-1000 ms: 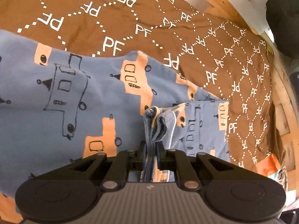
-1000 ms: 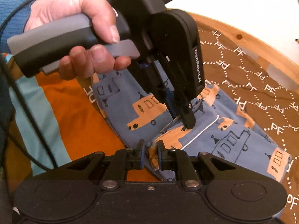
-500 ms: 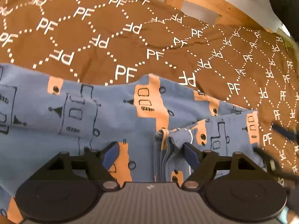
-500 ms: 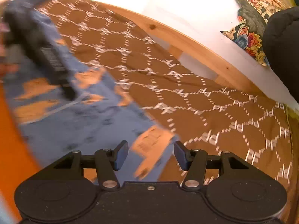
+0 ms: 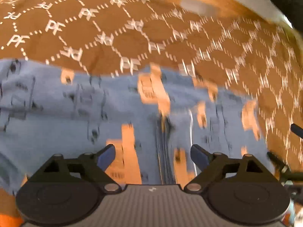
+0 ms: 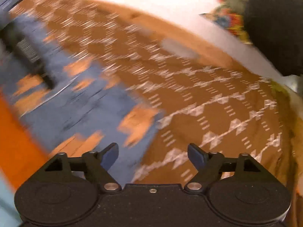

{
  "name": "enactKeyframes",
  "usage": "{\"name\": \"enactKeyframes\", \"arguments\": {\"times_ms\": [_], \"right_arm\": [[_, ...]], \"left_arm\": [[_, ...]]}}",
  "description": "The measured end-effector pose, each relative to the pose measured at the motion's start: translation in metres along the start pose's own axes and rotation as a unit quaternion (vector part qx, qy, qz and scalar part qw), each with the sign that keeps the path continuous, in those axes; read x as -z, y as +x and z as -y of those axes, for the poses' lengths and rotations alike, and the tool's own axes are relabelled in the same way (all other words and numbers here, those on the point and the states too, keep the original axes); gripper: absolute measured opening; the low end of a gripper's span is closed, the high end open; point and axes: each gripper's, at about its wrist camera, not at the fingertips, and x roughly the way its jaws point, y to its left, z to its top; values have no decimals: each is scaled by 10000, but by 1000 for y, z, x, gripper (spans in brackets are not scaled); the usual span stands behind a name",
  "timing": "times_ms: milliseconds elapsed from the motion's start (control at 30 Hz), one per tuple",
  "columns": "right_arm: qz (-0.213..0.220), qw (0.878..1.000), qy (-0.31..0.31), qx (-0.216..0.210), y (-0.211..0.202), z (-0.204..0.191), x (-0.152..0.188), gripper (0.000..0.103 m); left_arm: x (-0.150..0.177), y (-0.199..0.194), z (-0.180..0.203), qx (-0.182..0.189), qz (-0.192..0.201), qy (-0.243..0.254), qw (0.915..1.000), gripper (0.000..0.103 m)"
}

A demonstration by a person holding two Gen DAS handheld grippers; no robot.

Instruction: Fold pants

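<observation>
L wrist: left tongs (image 5: 153,156) spread wide, nothing between tips. Blue pants (image 5: 79,117) lie flat just ahead, folded edge running fwd between fingers; brown PF cloth (image 5: 132,34) beyond.
R wrist: right tongs (image 6: 153,154) wide apart, empty. Pants ahead-left, cloth ahead-right. Both views blurred.

Left hand-held gripper (image 5: 153,156): jaws spread wide, nothing between the blue fingertips (image 5: 106,156); both fingers intact, one tip at 9 o'clock of the gap, the other at 3 o'clock; pointing forward and downward; view blurred by motion.

Right hand-held gripper (image 6: 153,154): jaws likewise spread wide and holding nothing; blue fingertips (image 6: 197,154) symmetrical about the centre line; view heavily blurred.

In the right wrist view the left hand-held gripper shows as a dark smeared shape at 10 o'clock; its jaw state cannot be read from there.
</observation>
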Motion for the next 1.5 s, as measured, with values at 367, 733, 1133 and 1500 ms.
{"name": "enactKeyframes", "arguments": {"times_ms": [367,733,1133,1500], "right_arm": [[531,9983,-196,-156,22,2,-15,90],[1014,9821,-227,-1574,52,-32,-79,90],[1047,9658,-408,-2337,69,-39,-125,82],[752,8661,-1162,-4803,108,-119,-285,73]], "left_arm": [[20,-1,-5,-342,4,142,9993,93],[50,-108,-73,-768,820,-822,9903,86],[60,-106,-132,-1013,1544,-2230,9572,22],[72,-99,-134,-917,1600,-2358,9541,23]]}}
